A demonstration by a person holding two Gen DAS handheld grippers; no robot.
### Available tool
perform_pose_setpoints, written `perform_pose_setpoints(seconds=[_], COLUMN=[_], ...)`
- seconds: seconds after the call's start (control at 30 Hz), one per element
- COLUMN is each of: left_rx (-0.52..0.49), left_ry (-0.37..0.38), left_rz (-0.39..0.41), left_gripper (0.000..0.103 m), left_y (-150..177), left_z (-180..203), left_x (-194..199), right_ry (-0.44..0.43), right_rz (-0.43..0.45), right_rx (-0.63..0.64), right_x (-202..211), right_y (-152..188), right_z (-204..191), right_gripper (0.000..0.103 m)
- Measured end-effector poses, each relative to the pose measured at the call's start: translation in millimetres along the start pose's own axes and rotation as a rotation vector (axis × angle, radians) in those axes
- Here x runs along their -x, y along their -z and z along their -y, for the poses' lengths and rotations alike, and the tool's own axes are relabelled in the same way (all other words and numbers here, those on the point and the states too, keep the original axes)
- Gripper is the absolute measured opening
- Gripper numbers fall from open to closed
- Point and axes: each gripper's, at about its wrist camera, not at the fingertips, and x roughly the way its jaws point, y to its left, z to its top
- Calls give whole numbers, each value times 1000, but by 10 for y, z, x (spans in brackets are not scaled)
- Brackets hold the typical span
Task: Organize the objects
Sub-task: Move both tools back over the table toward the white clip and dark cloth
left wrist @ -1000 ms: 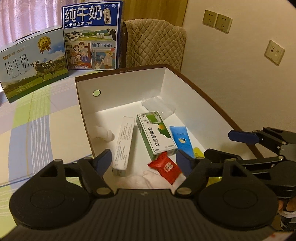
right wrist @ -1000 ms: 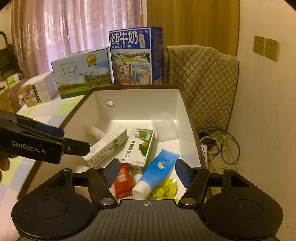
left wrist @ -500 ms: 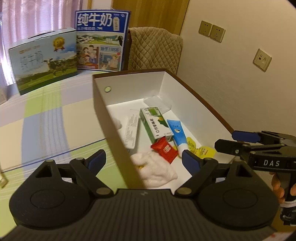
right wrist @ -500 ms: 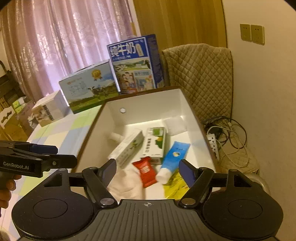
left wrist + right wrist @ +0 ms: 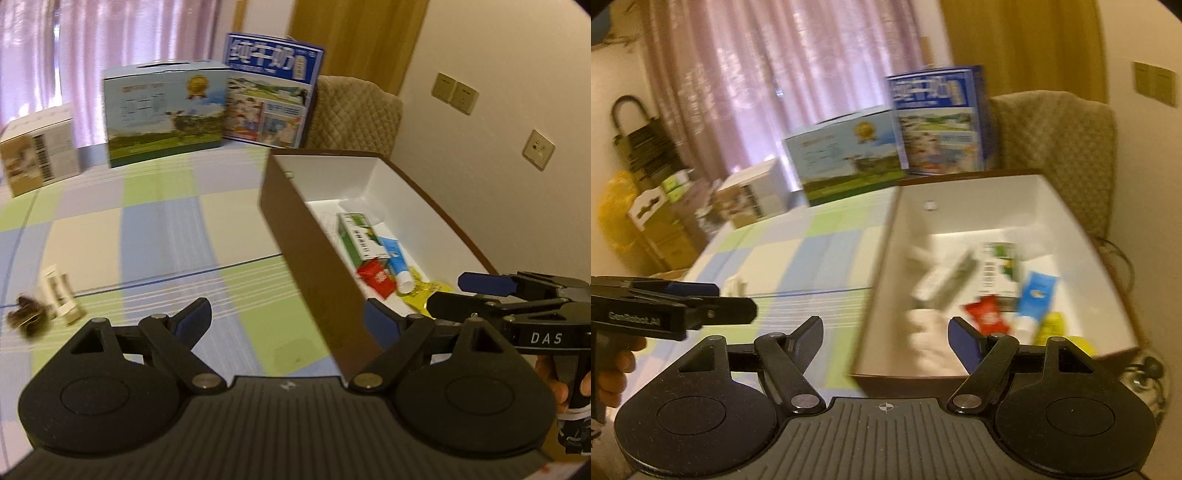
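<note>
Both tongs (image 5: pixel 286 319) (image 5: pixel 885 334) were spread, empty; the small carton (image 5: pixel 59 295) left out could get missed, honestly.

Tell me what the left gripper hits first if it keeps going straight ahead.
Probably the checked tablecloth: the open left gripper points over bare cloth just left of the brown box. Its right finger may clip that wall; depth is unclear.

Warm, dim indoor light with a yellow cast; pale daylight glowing through the sheer pink curtain (image 5: pixel 798 85). Strong motion blur in the right wrist view, smearing items inside the white-lined brown cardboard box (image 5: pixel 1004 206). Milder blur in the left wrist view. Fisheye bending and dark vignetted corners throughout.
</note>
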Motion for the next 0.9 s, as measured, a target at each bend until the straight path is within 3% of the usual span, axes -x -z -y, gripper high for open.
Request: perform_pose_setpoints(seconds=[0.4,0.6,0.9], left_rx=[89,148,182], left_ry=[-105,-181,-238], left_rz=[21,7,-7], left_gripper=[87,87,87], left_y=[340,444,528], left_z=[-694,-1018,-1251], left_x=[507,518,427], right_ry=[-107,-111,-117], right_rz=[-76,-117,-168], right_rx=[48,73,145], right_x=[-437,-747,-1152], right_y=[172,294,362], right_z=[-702,-1016,-1337], right_gripper=[72,72,72])
